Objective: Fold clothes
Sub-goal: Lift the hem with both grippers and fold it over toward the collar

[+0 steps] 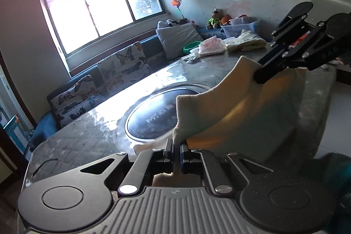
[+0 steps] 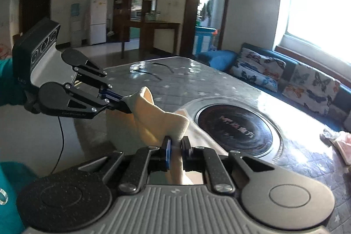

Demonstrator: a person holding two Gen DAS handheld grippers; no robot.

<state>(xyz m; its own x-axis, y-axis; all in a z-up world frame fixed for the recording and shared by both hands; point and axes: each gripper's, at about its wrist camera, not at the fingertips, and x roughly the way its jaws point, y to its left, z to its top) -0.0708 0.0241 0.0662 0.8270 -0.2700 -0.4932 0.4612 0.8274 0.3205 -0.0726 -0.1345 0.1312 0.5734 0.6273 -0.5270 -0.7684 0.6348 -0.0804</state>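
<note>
A cream cloth garment (image 1: 237,98) hangs stretched between both grippers above the grey quilted table (image 1: 87,128). My left gripper (image 1: 176,146) is shut on one corner of it at the bottom of the left wrist view. Across from it my right gripper (image 1: 261,75) pinches the other corner at the upper right. In the right wrist view the right gripper (image 2: 176,144) is shut on the cream garment (image 2: 158,117), and the left gripper (image 2: 125,103) clamps the far corner at left. The cloth's lower part drops out of sight below the jaws.
A round black cooktop (image 1: 153,115) is set into the table's middle. At the far end lie folded clothes (image 1: 245,41), a pink bag (image 1: 211,45) and a green bowl (image 1: 190,47). A blue sofa with butterfly cushions (image 2: 307,84) runs along the window side. A teal sleeve (image 2: 8,80) holds the left gripper.
</note>
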